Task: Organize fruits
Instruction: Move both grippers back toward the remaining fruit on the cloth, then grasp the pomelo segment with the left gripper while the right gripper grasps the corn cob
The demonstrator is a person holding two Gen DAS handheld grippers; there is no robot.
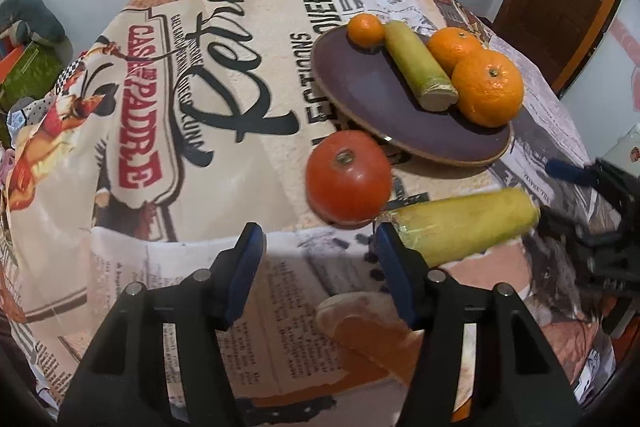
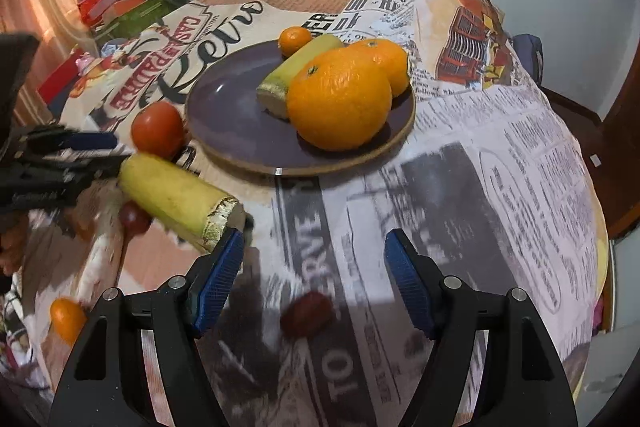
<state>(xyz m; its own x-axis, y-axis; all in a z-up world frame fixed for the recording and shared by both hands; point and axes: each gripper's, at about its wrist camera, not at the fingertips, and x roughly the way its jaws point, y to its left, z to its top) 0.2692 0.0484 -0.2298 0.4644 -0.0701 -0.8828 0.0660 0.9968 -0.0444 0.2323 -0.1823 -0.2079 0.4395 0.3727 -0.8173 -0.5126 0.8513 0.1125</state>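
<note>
Right wrist view: right gripper (image 2: 314, 277), jaws apart and empty, hovers over a small dark fruit (image 2: 306, 314); next, closing on it for the plate (image 2: 224, 131).

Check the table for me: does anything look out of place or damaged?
Nothing looks damaged. Several fruits lie off the purple plate on the cloth: a tomato, a yellow cut stalk, two dark red fruits, and a small orange near the edge.
</note>
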